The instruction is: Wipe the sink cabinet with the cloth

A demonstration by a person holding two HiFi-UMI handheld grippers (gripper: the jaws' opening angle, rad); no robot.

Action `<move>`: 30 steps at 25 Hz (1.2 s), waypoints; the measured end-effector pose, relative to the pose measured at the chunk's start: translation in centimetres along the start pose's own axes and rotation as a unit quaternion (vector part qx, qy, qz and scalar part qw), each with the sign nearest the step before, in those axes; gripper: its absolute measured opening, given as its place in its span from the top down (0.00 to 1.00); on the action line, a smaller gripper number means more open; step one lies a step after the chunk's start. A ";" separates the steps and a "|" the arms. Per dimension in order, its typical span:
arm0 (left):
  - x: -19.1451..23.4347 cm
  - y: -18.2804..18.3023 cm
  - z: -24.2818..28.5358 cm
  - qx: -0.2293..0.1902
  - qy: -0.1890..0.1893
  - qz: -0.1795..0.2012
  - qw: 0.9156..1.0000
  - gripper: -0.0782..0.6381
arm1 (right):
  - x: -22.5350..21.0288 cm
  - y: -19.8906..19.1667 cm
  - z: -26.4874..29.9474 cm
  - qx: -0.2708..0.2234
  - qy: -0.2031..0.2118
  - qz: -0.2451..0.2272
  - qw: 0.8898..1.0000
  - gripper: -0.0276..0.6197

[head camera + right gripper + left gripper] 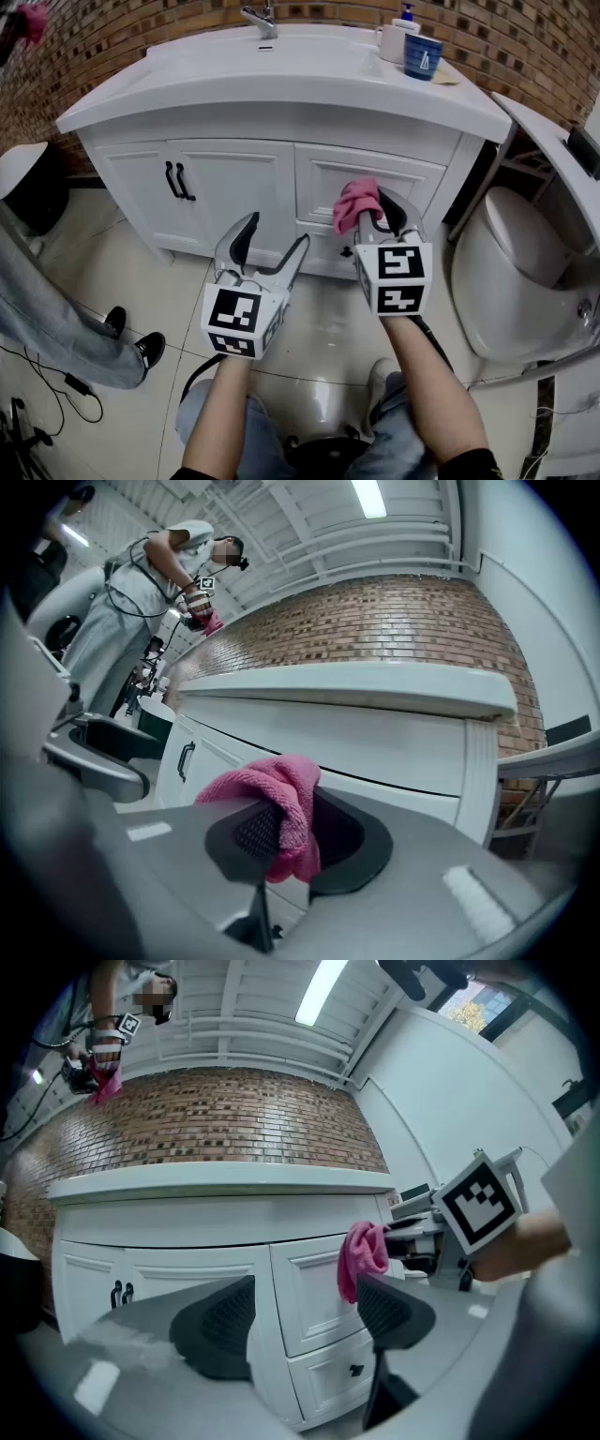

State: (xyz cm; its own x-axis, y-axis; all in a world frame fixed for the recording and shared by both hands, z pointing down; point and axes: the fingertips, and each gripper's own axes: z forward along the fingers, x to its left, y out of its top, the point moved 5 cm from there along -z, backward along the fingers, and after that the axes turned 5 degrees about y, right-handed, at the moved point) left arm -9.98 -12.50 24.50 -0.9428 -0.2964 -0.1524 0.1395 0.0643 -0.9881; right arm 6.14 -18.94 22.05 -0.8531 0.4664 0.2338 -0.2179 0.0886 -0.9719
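Note:
A white sink cabinet point(281, 178) with two doors and drawers stands against a brick wall. My right gripper point(375, 211) is shut on a pink cloth point(356, 203), held just in front of the upper right drawer point(370, 178). The cloth point(281, 813) hangs between the jaws in the right gripper view, and the cloth point(364, 1252) shows at the right of the left gripper view. My left gripper point(272, 242) is open with nothing in it, lower and left, facing the cabinet's middle point(281, 1279).
A toilet point(520, 272) stands right of the cabinet. On the countertop are a blue mug point(422, 56), a white cup and a faucet point(261, 19). A person's legs and shoes point(131, 342) are at the left. Another person point(150, 592) stands further off.

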 end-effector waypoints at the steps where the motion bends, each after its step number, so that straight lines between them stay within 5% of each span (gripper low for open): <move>1: 0.4 -0.4 0.4 0.000 -0.003 0.000 1.000 0.41 | 0.3 0.3 1.1 -0.006 0.007 -0.013 1.000 0.87; 10: 6.3 -4.0 3.7 -0.001 0.012 -0.013 1.000 0.42 | 5.2 2.9 10.8 -0.024 0.049 -0.204 0.977 0.87; 16: 8.5 -5.5 5.5 -0.006 -0.004 -0.040 0.999 0.42 | 1.5 1.7 9.1 0.009 -0.043 -0.288 0.957 0.88; 22: 6.9 -4.9 6.2 -0.016 -0.034 -0.051 0.998 0.42 | -10.3 -1.6 1.8 0.082 -0.200 -0.207 0.954 0.88; 25: 5.2 -4.4 6.4 -0.022 -0.045 -0.043 0.998 0.42 | -12.8 -2.5 0.2 0.098 -0.244 -0.183 0.947 0.88; 27: 4.4 -4.1 6.5 -0.023 -0.049 -0.036 0.998 0.42 | -12.5 -2.4 0.2 0.082 -0.236 -0.162 0.955 0.88; 30: 4.5 -4.0 6.5 -0.024 -0.045 -0.029 0.998 0.42 | -8.2 -0.7 1.8 0.022 -0.147 -0.175 0.973 0.88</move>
State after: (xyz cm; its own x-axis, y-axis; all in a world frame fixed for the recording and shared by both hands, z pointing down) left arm -12.79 -20.24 27.61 -0.9178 -0.3848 -0.0974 0.0681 0.0891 -0.9937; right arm 12.43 -24.45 20.87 -0.8200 0.1424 0.5543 -0.5343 0.1567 -0.8307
